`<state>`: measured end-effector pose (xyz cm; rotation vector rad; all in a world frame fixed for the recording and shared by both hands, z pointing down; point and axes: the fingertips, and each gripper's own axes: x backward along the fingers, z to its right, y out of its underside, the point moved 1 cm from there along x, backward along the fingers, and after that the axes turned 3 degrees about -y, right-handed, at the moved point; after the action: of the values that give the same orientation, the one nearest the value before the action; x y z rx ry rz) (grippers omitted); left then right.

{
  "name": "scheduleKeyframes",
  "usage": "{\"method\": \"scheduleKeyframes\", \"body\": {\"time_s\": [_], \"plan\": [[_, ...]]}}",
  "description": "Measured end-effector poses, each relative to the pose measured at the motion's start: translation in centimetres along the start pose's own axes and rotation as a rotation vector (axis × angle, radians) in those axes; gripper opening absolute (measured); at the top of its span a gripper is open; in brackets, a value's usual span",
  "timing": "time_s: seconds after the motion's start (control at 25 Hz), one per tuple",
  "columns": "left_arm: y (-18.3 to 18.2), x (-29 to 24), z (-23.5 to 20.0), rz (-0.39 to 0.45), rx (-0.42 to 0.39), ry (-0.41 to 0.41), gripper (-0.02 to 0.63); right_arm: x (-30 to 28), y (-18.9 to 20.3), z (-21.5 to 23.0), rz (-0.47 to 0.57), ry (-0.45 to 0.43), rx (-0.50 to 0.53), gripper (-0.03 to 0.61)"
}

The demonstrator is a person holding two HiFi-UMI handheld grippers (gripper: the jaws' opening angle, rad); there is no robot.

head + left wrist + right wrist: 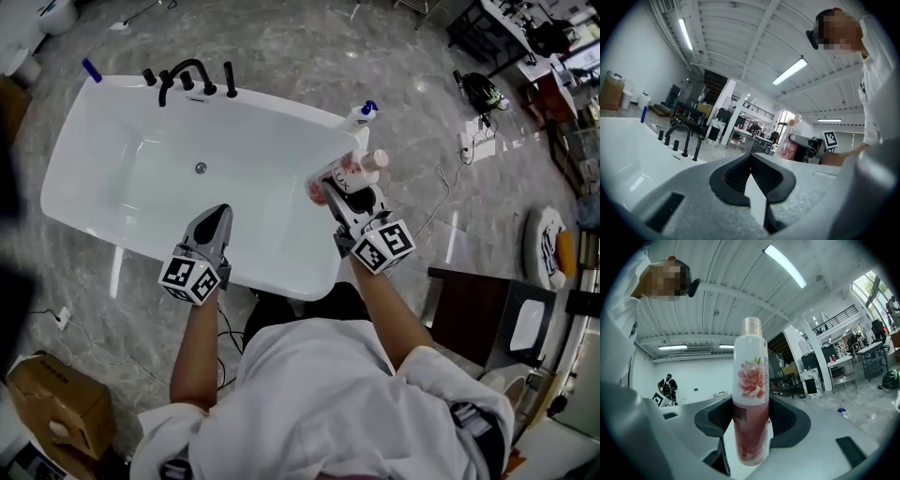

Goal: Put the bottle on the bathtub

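A white and pink bottle (357, 169) with a flower print and a pale cap is held by my right gripper (349, 194), which is shut on it. It hangs over the right rim of the white bathtub (141, 178). In the right gripper view the bottle (751, 390) stands upright between the two pads. My left gripper (218, 216) is shut and empty over the tub's near rim. The left gripper view shows the left gripper's (751, 161) jaws closed together, with the bottle (789, 146) and the bathtub (628, 140) beyond them.
A black faucet set (185, 77) stands on the tub's far rim. A white bottle with a blue cap (361, 114) sits at the far right corner. On the floor are a dark stool (478, 314) at the right, a cardboard box (56, 403) at the lower left, and cables.
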<state>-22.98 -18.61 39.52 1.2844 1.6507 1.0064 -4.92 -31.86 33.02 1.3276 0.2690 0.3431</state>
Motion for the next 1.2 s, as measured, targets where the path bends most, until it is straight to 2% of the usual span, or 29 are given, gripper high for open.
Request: {"method": "scheduleKeyframes", "body": {"time_s": [0.12,0.2,0.36,0.56,0.68,0.96,1.2], "plan": [[-0.4,-2.6,-2.2,-0.014,-0.013,-0.018,0.015,-3.5,0.3,2.0,0.014,-0.018,0.011,0.227],[-0.5,-4.2,-3.5,-0.015,-0.027,-0.05,0.015,-5.8,1.4,3.8,0.028,-0.026,-0.021,0.227],[0.2,-9.8,-5.6,-0.017,-0.066,-0.126,0.015,-10.6,3.2,9.1,0.033,-0.074,-0.013,0.227],[3.2,-17.0,-8.5,-0.052,-0.14,-0.274,0.015,-15.5,7.1,17.5,0.025,-0.083,0.064,0.227],[6.3,-21.6,-10.7,-0.037,-0.124,-0.338,0.015,-18.8,10.2,22.5,0.024,-0.092,0.081,0.227],[12.6,-29.5,-15.5,-0.027,-0.097,-0.364,0.015,-24.1,18.3,27.4,-0.038,-0.141,0.131,0.227],[13.7,-34.6,-17.6,0.005,-0.105,-0.314,0.015,-28.3,22.1,30.8,-0.07,-0.145,0.156,0.227]]}}
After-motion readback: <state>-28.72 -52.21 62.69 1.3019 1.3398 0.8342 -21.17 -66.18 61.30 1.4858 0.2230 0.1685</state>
